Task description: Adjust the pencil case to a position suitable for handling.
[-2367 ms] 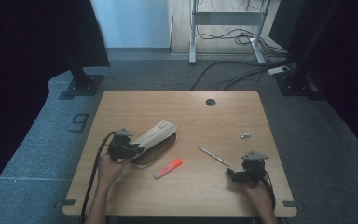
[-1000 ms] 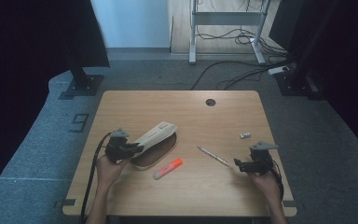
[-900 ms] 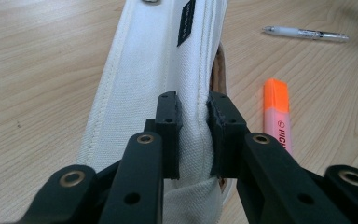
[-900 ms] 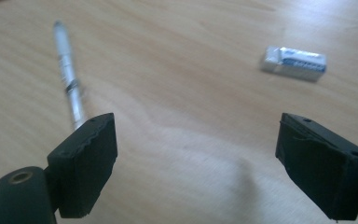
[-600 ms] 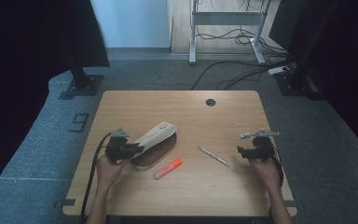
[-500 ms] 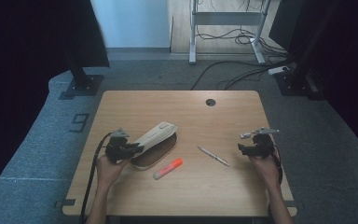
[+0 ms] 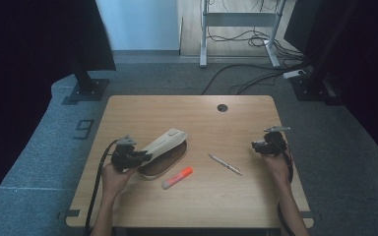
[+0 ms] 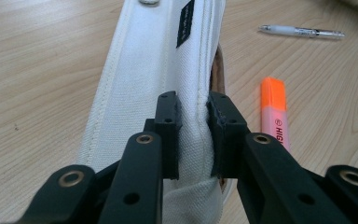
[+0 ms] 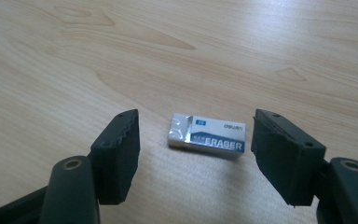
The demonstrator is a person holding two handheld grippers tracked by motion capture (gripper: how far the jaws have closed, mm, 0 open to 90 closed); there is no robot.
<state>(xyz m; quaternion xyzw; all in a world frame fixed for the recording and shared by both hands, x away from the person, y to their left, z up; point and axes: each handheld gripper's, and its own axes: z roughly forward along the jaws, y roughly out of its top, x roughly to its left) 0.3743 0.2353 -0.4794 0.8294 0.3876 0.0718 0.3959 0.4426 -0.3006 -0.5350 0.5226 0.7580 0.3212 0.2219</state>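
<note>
A white canvas pencil case (image 7: 165,146) lies open on the wooden table (image 7: 197,206), left of the middle. My left gripper (image 7: 128,156) is shut on its near end. In the left gripper view the black pads (image 8: 168,135) pinch the white fabric (image 8: 144,79). My right gripper (image 7: 268,145) is near the table's right edge, pointing down. In the right gripper view a small white and blue eraser (image 9: 208,136) lies on the wood between its jaws, which have just been closing and stand apart from the eraser on both sides.
An orange highlighter (image 7: 177,177) lies just right of the case, and a silver pen (image 7: 225,164) lies between it and the right hand. A round cable hole (image 7: 222,107) sits at the table's far side. Black stands and cables are on the floor beyond.
My right gripper has moved away from the person along the right side of the table, over the eraser. The left gripper and the case have stayed still.
</note>
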